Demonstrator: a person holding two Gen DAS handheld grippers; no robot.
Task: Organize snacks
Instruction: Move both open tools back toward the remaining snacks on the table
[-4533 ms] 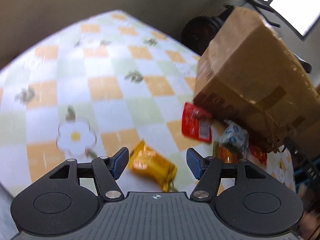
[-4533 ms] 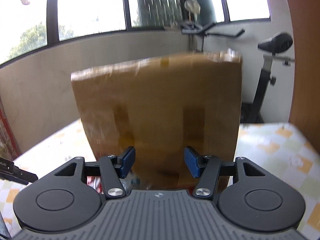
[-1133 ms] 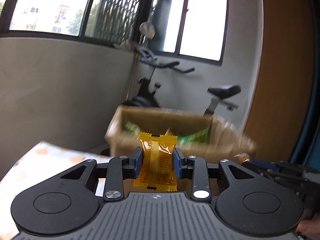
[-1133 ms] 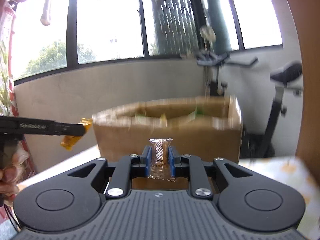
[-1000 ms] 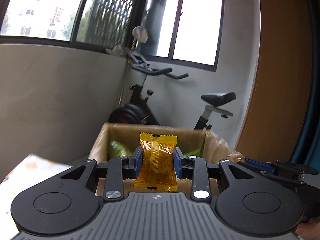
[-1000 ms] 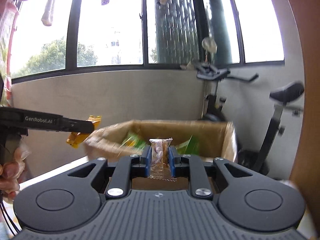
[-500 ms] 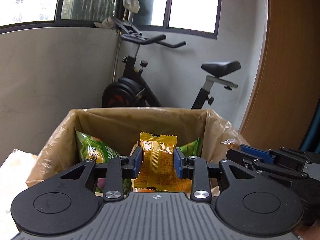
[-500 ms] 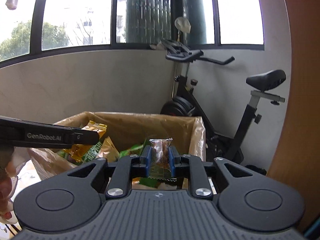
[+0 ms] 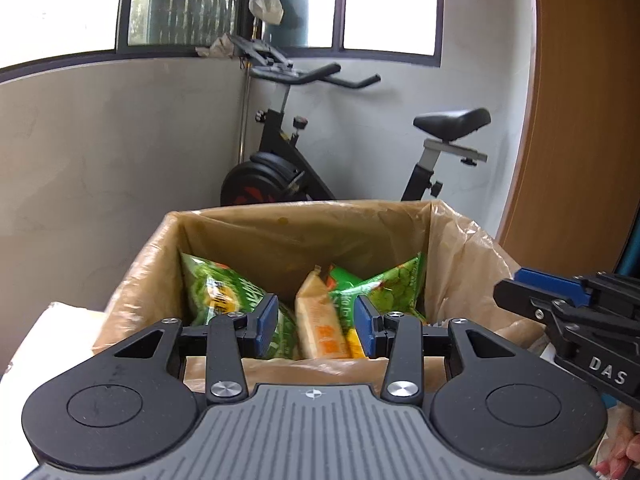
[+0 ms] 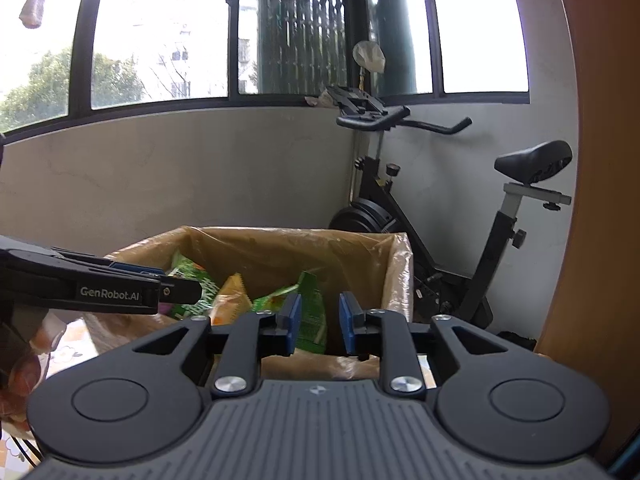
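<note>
The left tool point(image 9: 316, 328) hovers over the near edge of an open brown cardboard box lined with crinkled clear plastic point(image 9: 224, 224), its two blue-padded fingers spread apart with nothing between them. Directly beyond the gap, inside the box, a pale orange snack packet point(image 9: 320, 328) stands roughly upright and looks slightly blurred. Two green printed snack bags flank it: one green bag on the left point(image 9: 216, 292) leans against the box's left wall, and another green bag on the right point(image 9: 384, 288) tilts toward the right wall.

The right tool point(image 10: 319, 324) is also held at the box point(image 10: 360, 256) rim, its blue pads parted and holding nothing. Through its gap a green bag point(image 10: 312, 320) shows, with the orange packet point(image 10: 232, 292) just to its left. In the left wrist view the right tool point(image 9: 560, 308) reaches in from the right side above the box's right edge; in the right wrist view the left tool point(image 10: 160, 284) enters from the left above the box's left edge.

A strip of the white patterned surface point(image 10: 68, 348) shows at the lower left beside the box. Behind the box stands a black exercise bike point(image 9: 288, 168) against a grey wall, under dark-framed windows.
</note>
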